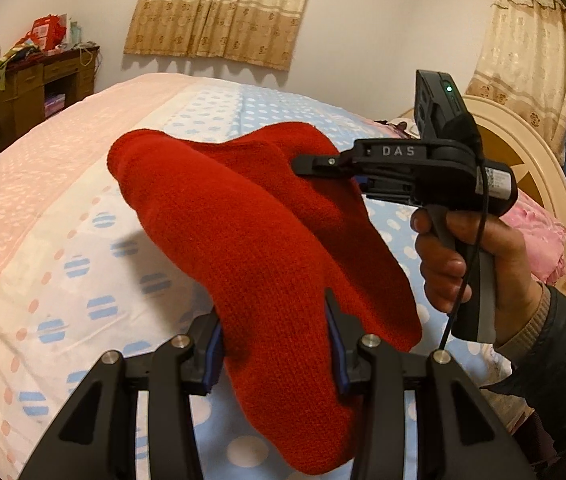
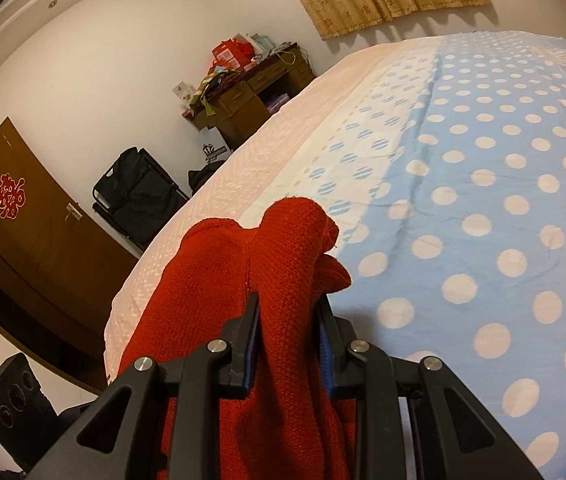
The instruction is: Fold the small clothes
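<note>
While both my grippers have hold of the red knit garment [image 1: 251, 240], it hangs in the air above the bed [image 1: 63, 216], so I'd call this the carry-and-lay-out step, with no fold made so far. My left gripper [image 1: 275, 340] is clamped on one end and my right gripper [image 2: 289, 336] on the other, fabric bunched between the pads both times. Next move probably needs both ends lowered flat onto the spotted sheet without twisting. Only the left view catches my right hand [image 1: 479, 264] on its handle; the right view adds the door [image 2: 35, 232] and the black bag [image 2: 139, 192].
</note>
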Demonstrator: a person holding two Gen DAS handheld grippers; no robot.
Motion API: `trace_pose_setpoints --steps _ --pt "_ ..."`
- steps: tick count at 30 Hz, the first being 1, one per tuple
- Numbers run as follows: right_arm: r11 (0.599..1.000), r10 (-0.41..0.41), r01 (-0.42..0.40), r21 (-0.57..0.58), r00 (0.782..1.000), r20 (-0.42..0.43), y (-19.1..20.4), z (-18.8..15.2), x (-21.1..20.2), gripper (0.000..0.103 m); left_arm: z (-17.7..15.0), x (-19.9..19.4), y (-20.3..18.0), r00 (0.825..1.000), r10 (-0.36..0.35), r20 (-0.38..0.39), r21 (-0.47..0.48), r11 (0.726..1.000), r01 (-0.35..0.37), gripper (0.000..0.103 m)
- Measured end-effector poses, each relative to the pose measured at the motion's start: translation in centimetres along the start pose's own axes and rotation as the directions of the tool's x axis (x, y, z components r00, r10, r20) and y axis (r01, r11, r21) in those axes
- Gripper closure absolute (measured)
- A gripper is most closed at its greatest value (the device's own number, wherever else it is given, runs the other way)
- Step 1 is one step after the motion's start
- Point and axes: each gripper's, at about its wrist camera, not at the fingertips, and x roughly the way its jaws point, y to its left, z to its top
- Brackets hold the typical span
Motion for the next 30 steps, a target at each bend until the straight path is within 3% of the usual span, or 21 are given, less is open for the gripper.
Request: trace_pose_setpoints --steps 30 --pt "0.999 0.011 -0.017 -0.043 0.992 -0.122 3.2 -0.5 7.2 0.078 -3.0 -0.5 3.9 0.997 0.074 -0.036 -0.06 0.995 -0.076 0.059"
